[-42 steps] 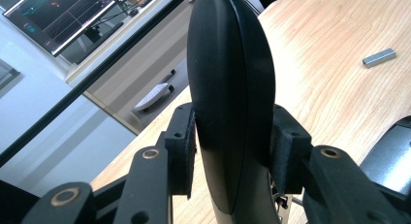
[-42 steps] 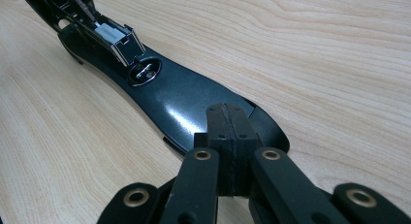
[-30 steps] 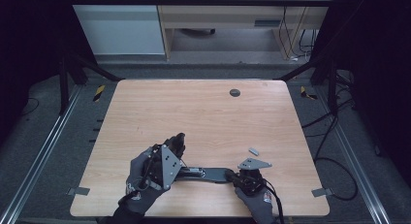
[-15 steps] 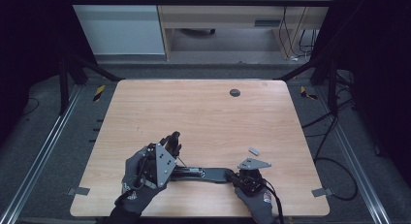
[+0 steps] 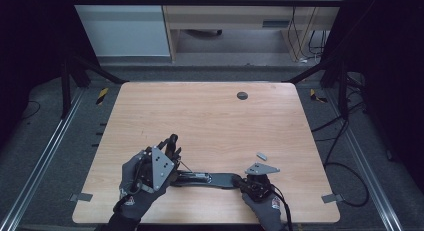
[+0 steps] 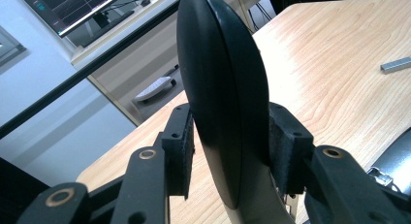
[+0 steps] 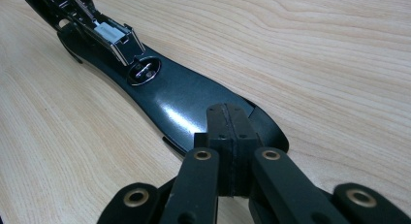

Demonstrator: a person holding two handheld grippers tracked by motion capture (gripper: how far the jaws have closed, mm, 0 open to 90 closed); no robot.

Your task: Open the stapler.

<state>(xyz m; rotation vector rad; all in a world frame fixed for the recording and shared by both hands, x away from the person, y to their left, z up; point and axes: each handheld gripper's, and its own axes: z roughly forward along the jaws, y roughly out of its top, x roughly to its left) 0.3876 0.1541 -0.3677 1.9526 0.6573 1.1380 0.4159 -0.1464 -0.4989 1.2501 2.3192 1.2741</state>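
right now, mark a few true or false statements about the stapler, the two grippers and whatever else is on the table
1. The stapler lies opened out flat near the table's front edge. True.
2. The right gripper stands wide open above the stapler's base. False: its jaws are pressed together, resting on the end of the base.
3. The left gripper has the stapler's black top arm between its pads. True; the arm is tilted up off the base.
4. A loose strip of staples lies on the wood, apart from the stapler. True.
5. The staple strip sits inside the stapler's magazine. False: it lies on the table behind the right gripper.
6. The dark round grommet is at the table's near edge. False: it is near the far edge.
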